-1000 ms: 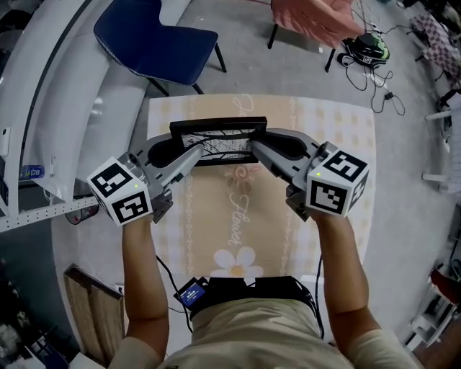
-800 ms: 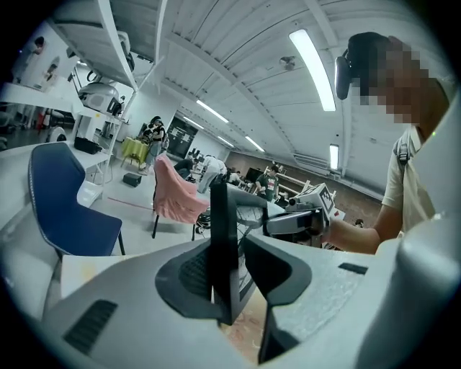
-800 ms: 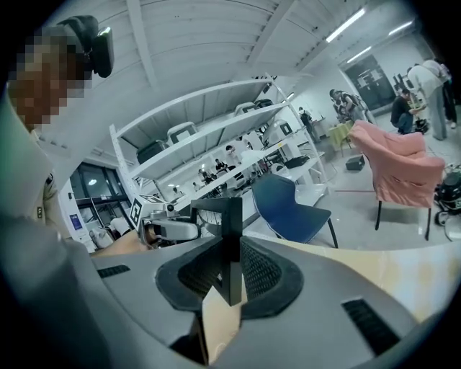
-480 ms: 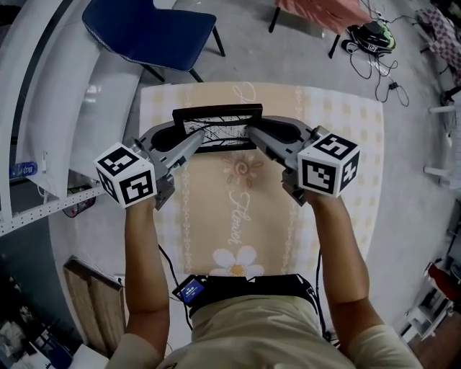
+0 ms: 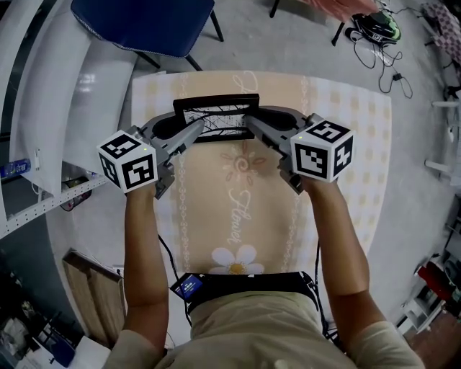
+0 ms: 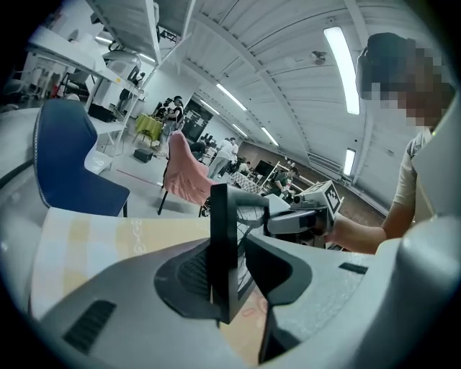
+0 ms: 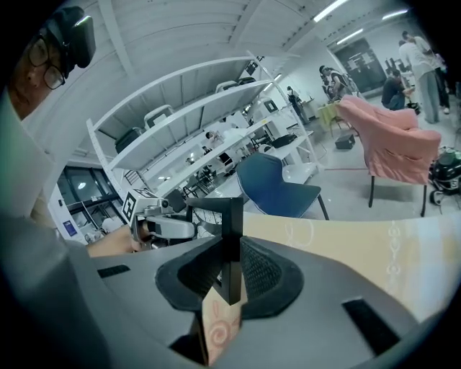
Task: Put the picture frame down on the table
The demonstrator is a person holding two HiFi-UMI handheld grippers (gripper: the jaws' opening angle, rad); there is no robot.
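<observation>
**Over the far half of the surface, the frame hangs between two grips**

Above the flowered cloth on the surface (image 5: 346,144), the black picture frame (image 5: 216,119) is held by its two short ends; the left gripper (image 5: 196,132) has one end and the right gripper (image 5: 250,124) the other, and both arms reach forward from the person's body. In the left gripper view the fingers (image 6: 180,277) are clamped on the frame's edge, which stands upright between them; the right gripper view shows the same at the other end, with the ribbed fingers (image 7: 263,277) pressed to either side of the thin black rim. From the head view the frame runs crosswise and leans so that its branch-patterned face shows upward; whether its lower edge already touches the cloth cannot be told from these views.

As for progress, the carrying part looks done, since the frame is over open cloth with nothing beneath it; the setting-down is not finished, because both grips are closed on it. What remains, by my reading, is to lower it until it rests on the cloth, lay it flat or lean it as wanted, then ease both pairs of fingers apart and draw the grippers clear; a blue chair (image 5: 144,21) stands beyond the far edge, well apart from the work.
</observation>
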